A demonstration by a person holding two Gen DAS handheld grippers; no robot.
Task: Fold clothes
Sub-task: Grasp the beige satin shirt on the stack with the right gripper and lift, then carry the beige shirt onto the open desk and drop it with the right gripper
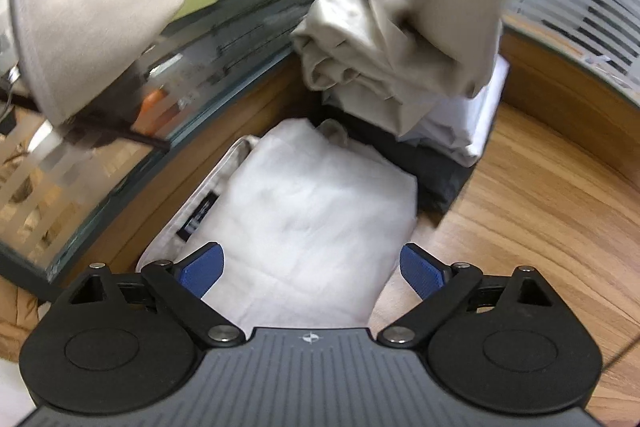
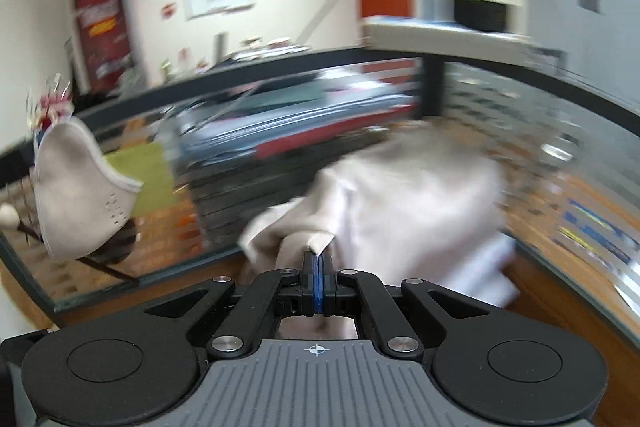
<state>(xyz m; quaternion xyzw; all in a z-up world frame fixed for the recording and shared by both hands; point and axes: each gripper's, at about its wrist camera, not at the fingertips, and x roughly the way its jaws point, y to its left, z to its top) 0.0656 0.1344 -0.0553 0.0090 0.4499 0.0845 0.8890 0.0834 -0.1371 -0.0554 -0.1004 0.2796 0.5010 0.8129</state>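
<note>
The right gripper (image 2: 318,259) is clamped on a corner of the limp beige garment (image 1: 420,27), lifted off the pile at the wooden desk's (image 1: 540,207) back corner (light, slippery; pinch hems). The left gripper's (image 1: 312,269) fingers are apart over folded white cloth (image 1: 312,207).

Black linkages, blue-padded jaws, ribbed grey housing.

Both views are evenly and softly lit, with no hard shadows; the left wrist view smears toward twelve o'clock, where the beige garment (image 1: 420,23) blurs, sharper at six; the right wrist view is streaked throughout, the glass partition (image 2: 540,155) at three o'clock most; fisheye bending curves every edge.
</note>
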